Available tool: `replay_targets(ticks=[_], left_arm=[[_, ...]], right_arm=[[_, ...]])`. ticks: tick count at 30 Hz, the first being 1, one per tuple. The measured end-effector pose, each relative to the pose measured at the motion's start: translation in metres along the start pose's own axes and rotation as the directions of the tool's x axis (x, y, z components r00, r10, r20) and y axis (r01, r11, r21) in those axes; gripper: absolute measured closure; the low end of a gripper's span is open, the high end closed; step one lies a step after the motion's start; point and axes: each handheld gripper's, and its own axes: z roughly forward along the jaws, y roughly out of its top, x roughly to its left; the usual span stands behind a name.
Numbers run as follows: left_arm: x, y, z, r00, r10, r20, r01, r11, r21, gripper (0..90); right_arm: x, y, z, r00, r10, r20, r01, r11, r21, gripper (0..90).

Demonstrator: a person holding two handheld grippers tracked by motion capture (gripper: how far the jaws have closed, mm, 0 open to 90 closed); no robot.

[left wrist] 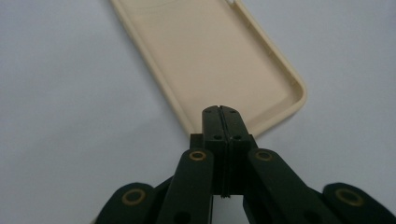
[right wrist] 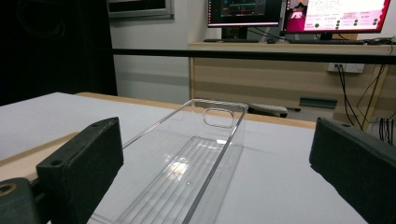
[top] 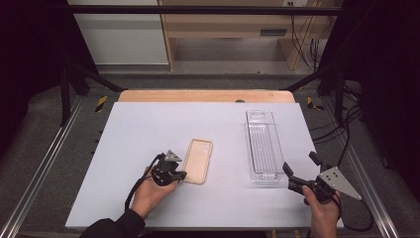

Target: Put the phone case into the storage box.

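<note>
The left tool (top: 174,174) is seen pressed together at the near short rim of the beige, soft rectangular phone case (top: 198,161); whether the rim is pinched cannot be told. Should only the thin lip be caught, the case may slip or buckle when lifted. The right tool (top: 298,171), jaws apart, is held right of the case, by the clear plastic tray (top: 262,147). Bare white surface (top: 143,134) lies left of and beyond the case; the tray crowds its right.

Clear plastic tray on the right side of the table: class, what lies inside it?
Nothing lies inside the clear plastic tray; its ribbed floor shows bare, with the white table visible through it. The right gripper, jaws wide open, covers nothing of its interior from the right gripper view.
</note>
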Motion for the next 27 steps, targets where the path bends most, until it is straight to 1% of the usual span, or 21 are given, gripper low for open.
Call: replay_targets(ticks=[3, 5, 6, 8, 10, 11, 12, 16, 18, 19, 20, 22, 24, 25, 27], left_arm=[[0.001, -0.007, -0.007, 0.9997, 0.023, 0.012, -0.023, 0.9996, 0.014, 90.0], [0.002, -0.012, -0.012, 0.9993, 0.031, 0.021, -0.031, 0.9993, 0.023, 90.0], [0.002, -0.012, -0.012, 0.9993, 0.031, 0.021, -0.031, 0.9993, 0.023, 90.0], [0.004, -0.02, -0.019, 0.9985, 0.048, 0.028, -0.049, 0.9982, 0.035, 90.0], [0.005, -0.023, -0.021, 0.9981, 0.055, 0.029, -0.056, 0.9976, 0.04, 90.0], [0.007, -0.026, -0.025, 0.9974, 0.066, 0.029, -0.068, 0.9964, 0.051, 90.0], [0.008, -0.027, -0.026, 0.9971, 0.071, 0.028, -0.072, 0.9961, 0.051, 90.0], [0.018, -0.038, -0.037, 0.9963, 0.076, 0.041, -0.079, 0.9946, 0.068, 90.0], [0.022, -0.041, -0.041, 0.9952, 0.091, 0.037, -0.093, 0.9922, 0.082, 90.0], [0.022, -0.041, -0.041, 0.9952, 0.091, 0.037, -0.093, 0.9922, 0.082, 90.0], [0.025, -0.045, -0.046, 0.9923, 0.118, 0.038, -0.121, 0.9878, 0.098, 90.0], [0.03, -0.05, -0.051, 0.9933, 0.108, 0.042, -0.111, 0.9887, 0.101, 90.0], [0.031, -0.051, -0.053, 0.9928, 0.113, 0.039, -0.117, 0.9873, 0.107, 90.0], [0.031, -0.055, -0.057, 0.989, 0.145, 0.031, -0.147, 0.9799, 0.134, 90.0], [0.031, -0.058, -0.059, 0.9859, 0.166, 0.023, -0.167, 0.9742, 0.151, 90.0]], right_arm=[[0.001, 0.0, 0.0, 1.0, -0.004, -0.003, 0.004, 1.0, 0.005, 3.1], [0.001, 0.0, 0.001, 1.0, -0.006, -0.004, 0.006, 1.0, 0.004, 3.1], [0.001, 0.0, 0.001, 1.0, -0.006, -0.004, 0.006, 1.0, 0.004, 3.1], [0.001, 0.0, 0.001, 1.0, -0.008, -0.004, 0.008, 1.0, 0.003, 3.1], [0.001, 0.0, 0.001, 1.0, -0.007, -0.003, 0.007, 1.0, 0.004, 3.1], [0.002, 0.0, 0.001, 0.9999, -0.009, -0.006, 0.009, 1.0, 0.005, 3.1], [0.002, 0.0, 0.001, 0.9999, -0.012, -0.01, 0.012, 1.0, 0.003, 3.1], [0.003, 0.0, 0.0, 0.9999, -0.012, -0.01, 0.012, 1.0, 0.004, 3.1], [0.003, 0.0, 0.001, 0.9998, -0.016, -0.011, 0.016, 1.0, 0.005, 3.1], [0.004, 0.0, 0.001, 0.9998, -0.014, -0.013, 0.014, 1.0, 0.006, 3.1], [0.004, 0.0, 0.002, 0.9998, -0.014, -0.014, 0.014, 1.0, 0.005, 3.2], [0.005, 0.0, 0.002, 0.9997, -0.018, -0.017, 0.018, 1.0, 0.007, 3.2], [0.005, 0.0, 0.002, 0.9997, -0.019, -0.018, 0.019, 1.0, 0.009, 3.2], [0.006, 0.0, 0.003, 0.9997, -0.017, -0.018, 0.017, 1.0, 0.008, 3.2], [0.006, 0.0, 0.003, 0.9995, -0.021, -0.021, 0.022, 1.0, 0.011, 3.2]])
